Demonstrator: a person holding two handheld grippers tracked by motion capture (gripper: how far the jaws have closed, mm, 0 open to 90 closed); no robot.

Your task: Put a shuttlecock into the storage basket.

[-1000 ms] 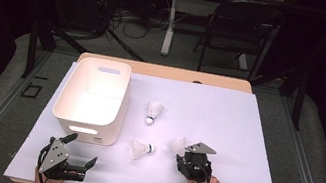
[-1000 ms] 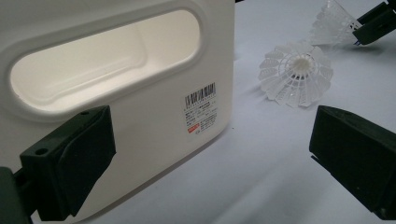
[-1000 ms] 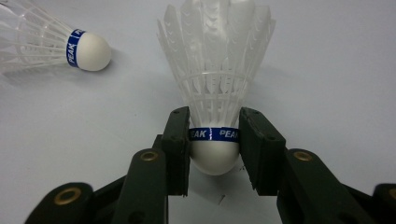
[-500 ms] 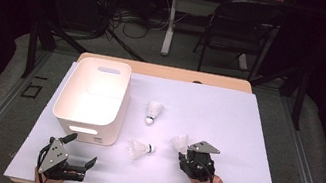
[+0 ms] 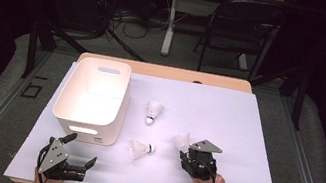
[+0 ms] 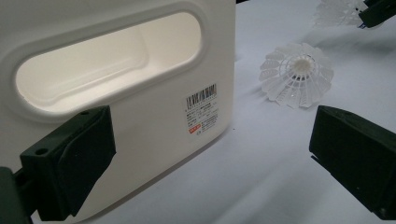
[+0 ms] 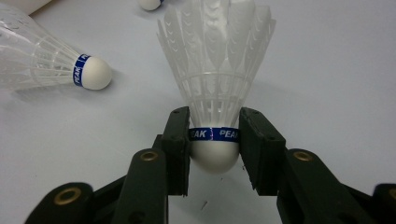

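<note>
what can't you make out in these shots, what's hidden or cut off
- Label on the white bin: its print is too small to read in the left gripper view.
- Bin's inside floor: hidden by its near wall in that view.
- Held shuttlecock: feather tips cut off by the top edge of the right gripper view; the right gripper covers its cork's sides.
- Far shuttlecock: band lettering too small in the high view.

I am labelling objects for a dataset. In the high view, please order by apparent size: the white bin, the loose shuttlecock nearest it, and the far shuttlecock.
1. white bin, clearly largest.
2. The near shuttlecock and far shuttlecock look alike; no ranking between them.
</note>
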